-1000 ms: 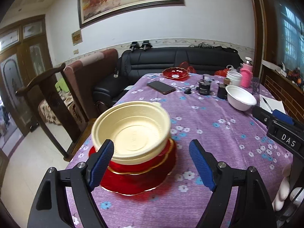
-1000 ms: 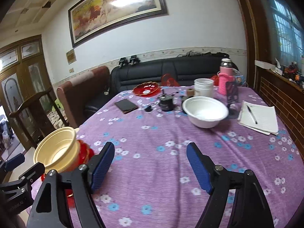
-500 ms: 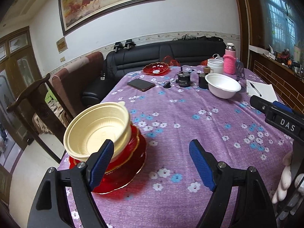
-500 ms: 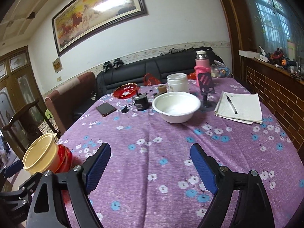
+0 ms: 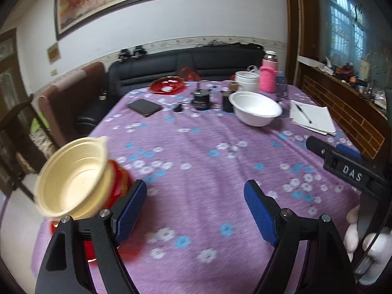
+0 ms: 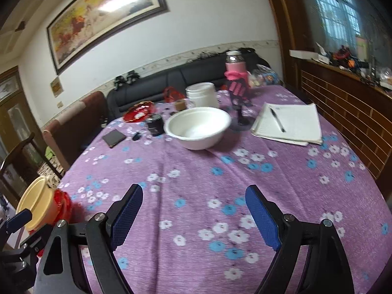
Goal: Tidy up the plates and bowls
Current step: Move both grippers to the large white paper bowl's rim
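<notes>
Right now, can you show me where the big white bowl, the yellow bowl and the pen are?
big white bowl [image 6: 199, 128]: right wrist view, on its inside floor.
yellow bowl [image 5: 73, 183]: left wrist view, on its inside, on top of the red dishes.
pen [image 6: 276, 119]: right wrist view, on the middle of its barrel, on the notepad.

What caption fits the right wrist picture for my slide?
Open right gripper over the purple flowered tablecloth, facing a white bowl; cream bowl stacked on red plates.

A purple flowered cloth covers the table [image 6: 196, 183]. On it lie a notepad [image 6: 291, 122] with a pen [image 6: 276, 118] on top, a dark phone [image 6: 114, 137], a white tub [image 6: 202, 95] and a pink flask [image 6: 235, 73]. A black sofa [image 5: 196, 66] stands behind, under a framed painting [image 6: 105, 17].
</notes>
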`<state>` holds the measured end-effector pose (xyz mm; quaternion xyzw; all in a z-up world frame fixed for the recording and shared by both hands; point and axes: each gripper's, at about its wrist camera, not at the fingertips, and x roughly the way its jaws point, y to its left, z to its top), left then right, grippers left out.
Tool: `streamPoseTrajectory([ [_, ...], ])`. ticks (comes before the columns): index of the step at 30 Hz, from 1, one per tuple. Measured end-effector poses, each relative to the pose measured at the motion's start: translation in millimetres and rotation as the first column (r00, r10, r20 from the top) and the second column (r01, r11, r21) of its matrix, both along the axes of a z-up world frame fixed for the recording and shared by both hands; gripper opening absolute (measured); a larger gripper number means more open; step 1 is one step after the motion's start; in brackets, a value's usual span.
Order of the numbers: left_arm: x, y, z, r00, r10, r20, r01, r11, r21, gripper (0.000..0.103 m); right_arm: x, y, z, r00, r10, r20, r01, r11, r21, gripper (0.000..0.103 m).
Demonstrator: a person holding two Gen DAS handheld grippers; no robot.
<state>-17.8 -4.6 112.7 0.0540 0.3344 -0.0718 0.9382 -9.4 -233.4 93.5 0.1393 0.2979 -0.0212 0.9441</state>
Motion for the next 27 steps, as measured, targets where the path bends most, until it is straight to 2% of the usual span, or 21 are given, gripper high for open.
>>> streamPoseTrajectory([
  [7,49,-30,-31,0.994,-0.06,-0.096,0.051,0.994,-0.092,0.081,4,-41,-3,0.992,-0.111,-0.056,0.111,0.994,0.005,0.089],
  [14,92,-44,-66,0.994,-0.048,-0.095,0.038,0.994,-0.104,0.081,33,-56,-13,0.983,-0.128,-0.134,0.136,0.989,0.053,0.089],
  [16,95,-38,-73,0.993,-0.045,-0.106,0.031,0.991,-0.133,0.081,48,-56,-14,0.983,-0.12,-0.142,0.127,0.991,0.044,0.089],
  [20,98,-28,-80,0.995,-0.025,-0.094,0.014,0.993,-0.113,0.081,92,-55,-16,0.98,-0.128,-0.15,0.134,0.99,0.032,0.089],
  [23,104,-17,-84,0.99,-0.01,-0.138,-0.012,0.987,-0.159,0.081,137,-60,-25,0.973,-0.128,-0.192,0.149,0.984,0.101,0.089],
  [27,108,-6,-83,0.988,0.005,-0.153,-0.036,0.979,-0.2,0.081,187,-70,-39,0.96,-0.139,-0.244,0.193,0.959,0.21,0.087],
])
